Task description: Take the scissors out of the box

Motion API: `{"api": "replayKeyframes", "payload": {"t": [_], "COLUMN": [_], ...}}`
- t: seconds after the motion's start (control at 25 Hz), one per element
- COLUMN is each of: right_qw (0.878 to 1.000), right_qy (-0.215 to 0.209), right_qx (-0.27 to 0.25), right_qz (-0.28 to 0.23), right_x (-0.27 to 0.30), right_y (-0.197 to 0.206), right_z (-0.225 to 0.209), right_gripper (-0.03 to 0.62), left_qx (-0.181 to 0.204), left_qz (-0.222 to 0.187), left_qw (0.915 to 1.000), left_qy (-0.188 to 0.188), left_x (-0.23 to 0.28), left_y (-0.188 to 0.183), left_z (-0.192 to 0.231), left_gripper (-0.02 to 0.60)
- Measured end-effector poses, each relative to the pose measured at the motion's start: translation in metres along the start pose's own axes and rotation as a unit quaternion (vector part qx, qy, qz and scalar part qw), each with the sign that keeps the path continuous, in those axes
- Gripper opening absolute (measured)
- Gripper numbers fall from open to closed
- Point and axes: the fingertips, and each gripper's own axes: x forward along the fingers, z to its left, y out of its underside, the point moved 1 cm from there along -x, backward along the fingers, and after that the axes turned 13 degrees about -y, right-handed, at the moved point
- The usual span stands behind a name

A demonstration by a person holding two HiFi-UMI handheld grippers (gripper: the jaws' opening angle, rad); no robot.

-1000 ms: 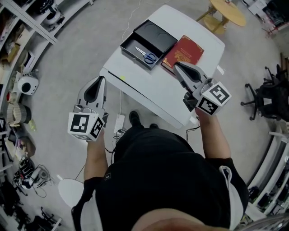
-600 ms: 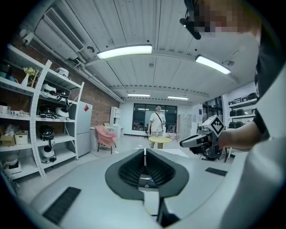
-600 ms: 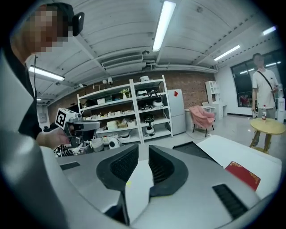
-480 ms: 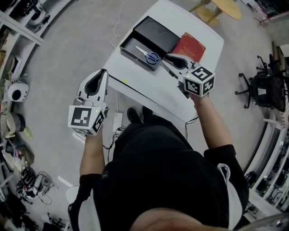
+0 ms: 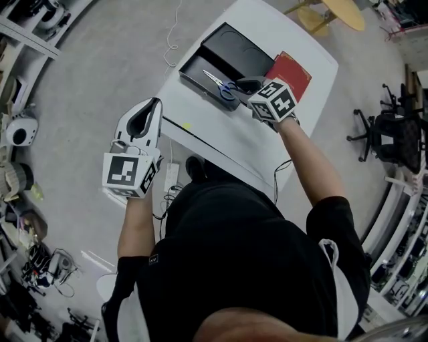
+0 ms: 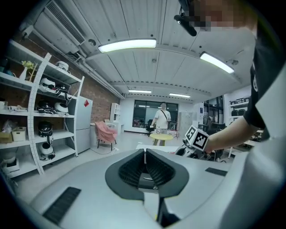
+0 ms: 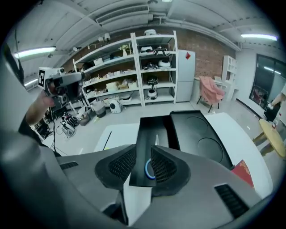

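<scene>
An open black box [image 5: 200,67] lies on the white table [image 5: 267,133], its lid [image 5: 237,48] beside it. Inside lie scissors [image 5: 219,81] with blue handles. My right gripper [image 5: 235,85] points down over the handle end. In the right gripper view its jaws [image 7: 144,152] stand open and have just been opening. A blue handle ring [image 7: 146,169] shows between them, untouched by the pads. My left gripper [image 5: 155,101] hangs off the table's left edge above the floor; its fingertips [image 6: 144,151] meet with nothing between them.
A red book [image 5: 292,69] lies right of the box. Shelves full of gear line the left side [image 7: 111,67]. A round wooden table [image 5: 341,10] and an office chair [image 5: 394,140] stand beyond. A person [image 6: 161,118] stands far off.
My right gripper has swung down and to the left, from above the book to the scissors' handles, and its jaws have opened. The left gripper has drifted slightly toward the table.
</scene>
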Motion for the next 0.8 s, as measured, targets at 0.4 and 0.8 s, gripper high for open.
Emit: {"api": "replayKeyframes", "payload": {"t": [0.4, 0.8], "right_qw": [0.992, 0.969], "right_qy": [-0.005, -0.001], "right_qx": [0.005, -0.028], "right_qz": [0.127, 0.247], "right_x": [0.054, 0.079], "right_y": [0.032, 0.048], "right_z": [-0.04, -0.042], "right_gripper": [0.129, 0.137], "left_qx": [-0.023, -0.044], "left_qz": [0.016, 0.016], "left_qw": [0.9996, 0.9989], "left_qy": [0.004, -0.002], "left_x": [0.028, 0.027], "left_y": [0.024, 0.038], "left_z": [0.014, 0.024], "left_gripper": [0.026, 0.026]}}
